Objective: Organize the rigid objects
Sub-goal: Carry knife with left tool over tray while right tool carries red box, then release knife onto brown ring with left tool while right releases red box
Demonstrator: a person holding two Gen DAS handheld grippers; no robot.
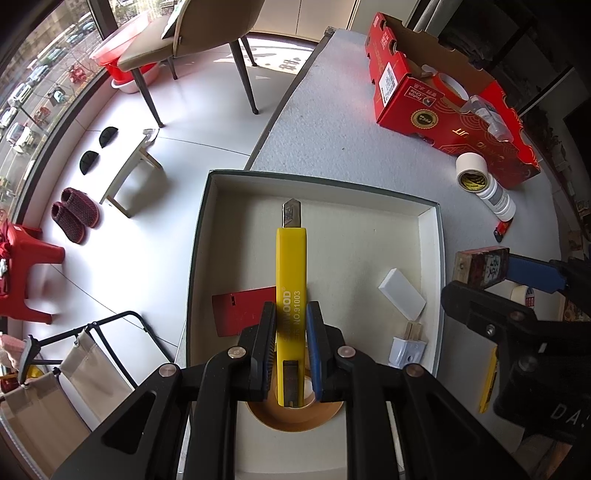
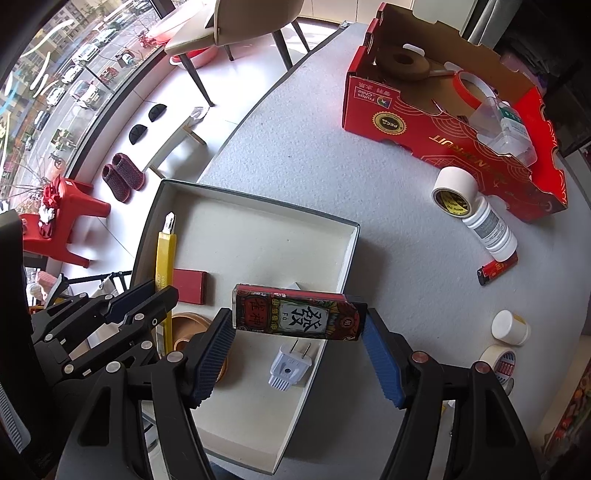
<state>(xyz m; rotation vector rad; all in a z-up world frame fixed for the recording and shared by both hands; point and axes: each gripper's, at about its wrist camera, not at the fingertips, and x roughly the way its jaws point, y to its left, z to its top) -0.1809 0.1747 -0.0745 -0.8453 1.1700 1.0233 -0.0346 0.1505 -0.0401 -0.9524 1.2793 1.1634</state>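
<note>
My left gripper (image 1: 290,314) is shut on a yellow utility knife (image 1: 291,273), held over the white shallow box (image 1: 428,229) with its blade pointing away. The knife also shows in the right wrist view (image 2: 165,258). My right gripper (image 2: 299,321) is shut on a decorated card box (image 2: 295,314) with Chinese characters, held above the shallow box's (image 2: 347,254) right side; the card box shows in the left wrist view (image 1: 480,266) too. In the shallow box lie a red flat case (image 1: 240,308), a white eraser-like block (image 1: 402,293), a white plug (image 2: 290,363) and a brown tape roll (image 1: 295,415).
On the grey table stand a red cardboard box (image 2: 436,122) with items inside, a white tape roll (image 2: 452,194), a white bottle (image 2: 493,230), a red lighter (image 2: 495,270), a small white jar (image 2: 509,326) and another tape roll (image 2: 498,363). A chair (image 1: 207,33) and stools stand on the floor left.
</note>
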